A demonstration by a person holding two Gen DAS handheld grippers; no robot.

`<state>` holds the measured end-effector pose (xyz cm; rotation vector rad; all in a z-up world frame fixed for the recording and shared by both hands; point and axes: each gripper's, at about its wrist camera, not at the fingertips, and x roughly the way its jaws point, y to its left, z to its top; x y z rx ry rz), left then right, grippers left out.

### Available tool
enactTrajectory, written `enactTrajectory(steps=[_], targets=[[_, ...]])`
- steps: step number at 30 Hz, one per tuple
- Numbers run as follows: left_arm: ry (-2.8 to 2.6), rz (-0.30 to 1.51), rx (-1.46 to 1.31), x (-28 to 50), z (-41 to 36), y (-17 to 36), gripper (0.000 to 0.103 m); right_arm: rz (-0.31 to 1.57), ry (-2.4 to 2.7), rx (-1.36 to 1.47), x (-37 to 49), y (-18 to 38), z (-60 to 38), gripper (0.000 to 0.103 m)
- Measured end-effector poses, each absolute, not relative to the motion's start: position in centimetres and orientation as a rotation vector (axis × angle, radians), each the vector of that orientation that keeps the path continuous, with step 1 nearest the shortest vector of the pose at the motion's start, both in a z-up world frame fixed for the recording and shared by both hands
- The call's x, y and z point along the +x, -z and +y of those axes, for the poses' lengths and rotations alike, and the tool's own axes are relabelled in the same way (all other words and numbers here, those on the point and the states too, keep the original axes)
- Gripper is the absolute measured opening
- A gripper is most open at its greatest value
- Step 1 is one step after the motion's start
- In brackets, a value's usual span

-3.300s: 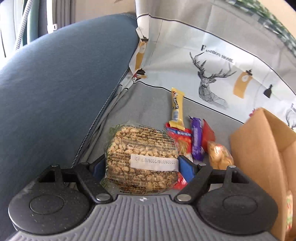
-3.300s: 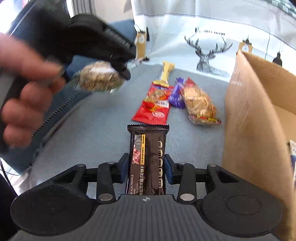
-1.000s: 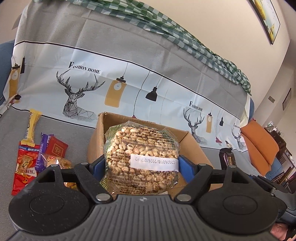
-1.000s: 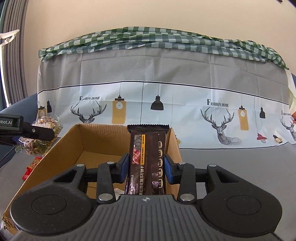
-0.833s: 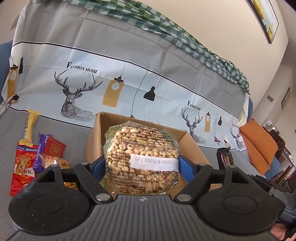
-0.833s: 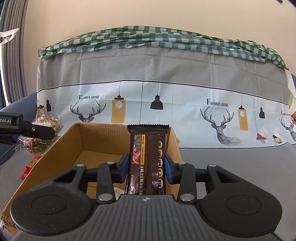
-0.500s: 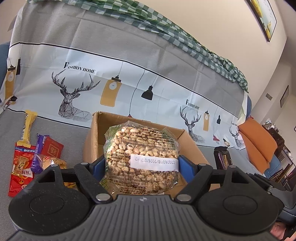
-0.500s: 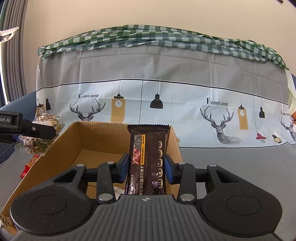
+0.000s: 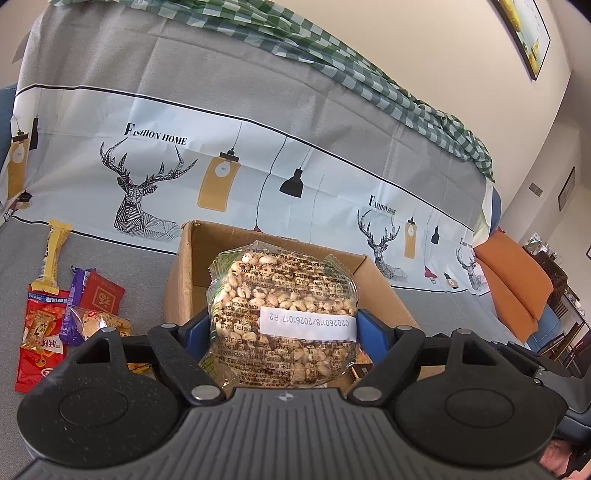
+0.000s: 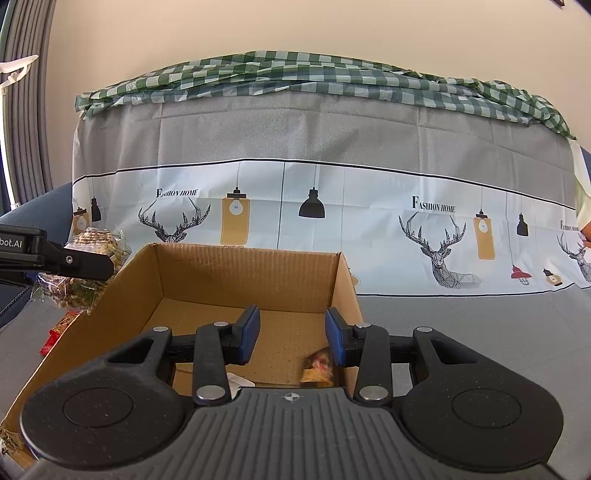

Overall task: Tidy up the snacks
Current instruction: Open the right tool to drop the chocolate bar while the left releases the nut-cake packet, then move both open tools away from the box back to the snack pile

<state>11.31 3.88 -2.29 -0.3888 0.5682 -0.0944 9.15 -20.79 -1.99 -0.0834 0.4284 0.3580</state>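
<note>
Indoors, a cardboard box sits on a grey sofa seat against its deer-print cover. Left hand-held gripper clamps a puffed-grain bag; right hand-held gripper stands apart, empty.

Setting: a home living room. A sofa is draped in a grey cover printed with deer, hanging lamps and "FASHION HOME", with a green checked cloth along its backrest. Orange cushions, a framed picture on the cream wall and a grey curtain at the left edge support this.
</note>
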Motion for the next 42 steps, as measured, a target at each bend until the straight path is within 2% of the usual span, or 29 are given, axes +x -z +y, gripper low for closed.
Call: enactTrajectory(steps=[4,6,9,15,19,21,26,28,31,32,36,40,42], targets=[[0.125,0.589,-0.371,11.5,3.4,2.5,0.091,0.437,-0.337,-0.097,9.2,2.1,-20.7,0.044],[0.132,0.593,-0.356,11.5,3.1,2.5,0.091,0.450,-0.303,-0.109,9.5,2.4,-20.7,0.059],[0.113,0.595,-0.350,11.5,3.3,2.7,0.094,0.498,-0.218,-0.124,10.3,3.2,-21.1,0.066],[-0.039,0.587,-0.333,11.5,4.6,2.6,0.094,0.622,-0.071,-0.077,12.0,5.4,-23.2,0.069],[-0.167,0.670,-0.313,12.2,5.9,3.7,0.094,0.690,-0.043,-0.051,12.5,6.5,-23.7,0.069],[-0.171,0.691,-0.334,12.3,6.4,4.0,0.092,0.706,-0.032,-0.059,12.7,6.8,-23.7,0.067],[-0.131,0.740,-0.291,12.5,5.7,4.6,0.077,0.730,0.007,-0.051,13.1,7.1,-24.1,0.063],[-0.109,0.754,-0.288,12.7,5.2,5.0,0.073,0.735,-0.002,-0.044,13.1,7.1,-24.2,0.060],[-0.080,0.761,-0.293,12.8,4.8,5.1,0.067,0.730,-0.033,-0.052,12.9,7.0,-23.9,0.045],[-0.067,0.762,-0.298,12.8,4.7,5.2,0.066,0.730,-0.050,-0.049,12.9,6.9,-23.8,0.037],[-0.037,0.763,-0.287,12.8,4.0,5.3,0.064,0.734,-0.091,-0.058,12.8,6.8,-23.3,0.017],[-0.037,0.760,-0.319,12.8,4.3,5.3,0.064,0.741,-0.108,-0.052,12.9,6.8,-23.3,0.014],[-0.035,0.759,-0.332,12.8,4.5,5.3,0.064,0.749,-0.113,-0.056,13.0,6.9,-23.3,0.017]])
